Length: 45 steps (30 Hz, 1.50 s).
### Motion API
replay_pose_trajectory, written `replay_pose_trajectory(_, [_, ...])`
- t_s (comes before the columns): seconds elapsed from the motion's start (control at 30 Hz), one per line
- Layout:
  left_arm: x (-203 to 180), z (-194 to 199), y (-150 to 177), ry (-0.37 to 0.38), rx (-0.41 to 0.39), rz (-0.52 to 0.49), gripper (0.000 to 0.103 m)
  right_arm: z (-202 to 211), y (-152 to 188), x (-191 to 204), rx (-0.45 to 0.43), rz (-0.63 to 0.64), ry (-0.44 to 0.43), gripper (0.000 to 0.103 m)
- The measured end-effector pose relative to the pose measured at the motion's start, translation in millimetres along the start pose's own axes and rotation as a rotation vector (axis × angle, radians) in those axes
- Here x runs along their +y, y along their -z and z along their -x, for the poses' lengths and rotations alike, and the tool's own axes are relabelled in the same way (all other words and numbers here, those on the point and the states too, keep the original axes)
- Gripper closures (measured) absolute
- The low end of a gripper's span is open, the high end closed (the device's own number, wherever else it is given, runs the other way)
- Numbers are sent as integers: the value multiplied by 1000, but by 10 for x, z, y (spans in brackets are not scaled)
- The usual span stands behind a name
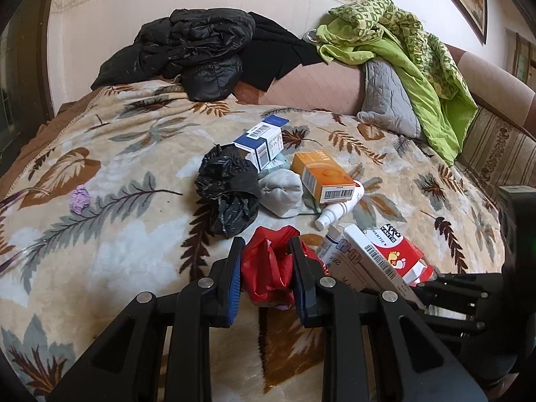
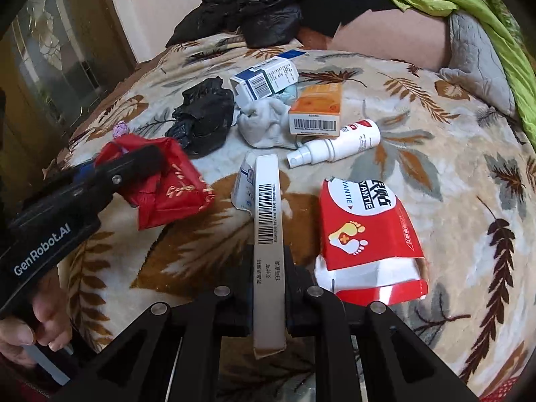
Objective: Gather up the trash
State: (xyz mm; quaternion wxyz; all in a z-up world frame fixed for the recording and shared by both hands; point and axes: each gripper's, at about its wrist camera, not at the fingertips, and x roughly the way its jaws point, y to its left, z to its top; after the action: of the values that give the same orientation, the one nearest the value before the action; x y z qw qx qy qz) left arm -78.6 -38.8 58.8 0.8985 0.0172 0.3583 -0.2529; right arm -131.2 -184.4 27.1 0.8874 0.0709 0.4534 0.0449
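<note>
My left gripper [image 1: 268,261] is shut on a crumpled red bag [image 1: 268,268], which also shows in the right wrist view [image 2: 167,184]. My right gripper [image 2: 268,268] is shut on a long white box with a barcode [image 2: 268,221], seen too in the left wrist view [image 1: 372,261]. On the leaf-patterned blanket [image 1: 117,234] lie a black plastic bag [image 1: 227,187], a blue-white box [image 1: 261,140], an orange box [image 1: 321,174], a white spray bottle [image 2: 335,144], a torn red-white carton [image 2: 368,234], a grey sock [image 1: 281,194] and a small purple wad [image 1: 80,199].
A black jacket [image 1: 194,47] and a green cloth [image 1: 402,50] over a grey quilted pad [image 1: 388,100] lie at the back of the bed against the wall. A dark door frame [image 2: 77,50] stands to the left. A torn small white-blue box [image 2: 243,184] lies beside the long box.
</note>
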Motion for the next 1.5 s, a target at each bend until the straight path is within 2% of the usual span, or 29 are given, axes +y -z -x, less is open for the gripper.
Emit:
replay_pose_trajectory(0.17, [-70, -24, -20, 16, -3, -3, 78, 166, -14, -47, -76, -24, -37, 89])
replay_pose_trajectory(0.27, [-123, -21, -21, 25, -6, -9, 78, 357, 3, -50, -160, -10, 25, 89])
replay_pose_trajectory(0.4, [-205, -6, -25, 38, -12, -13, 78, 521, 17, -117, -215, -30, 65, 89])
replay_pose_trajectory(0.8, [-480, 27, 0, 33, -29, -74, 78, 689, 40, -432, -218, -160, 47, 89])
replay_pose_trajectory(1.5, [-408, 149, -38, 23, -50, -66, 78, 719, 30, -235, -237, -121, 47, 89])
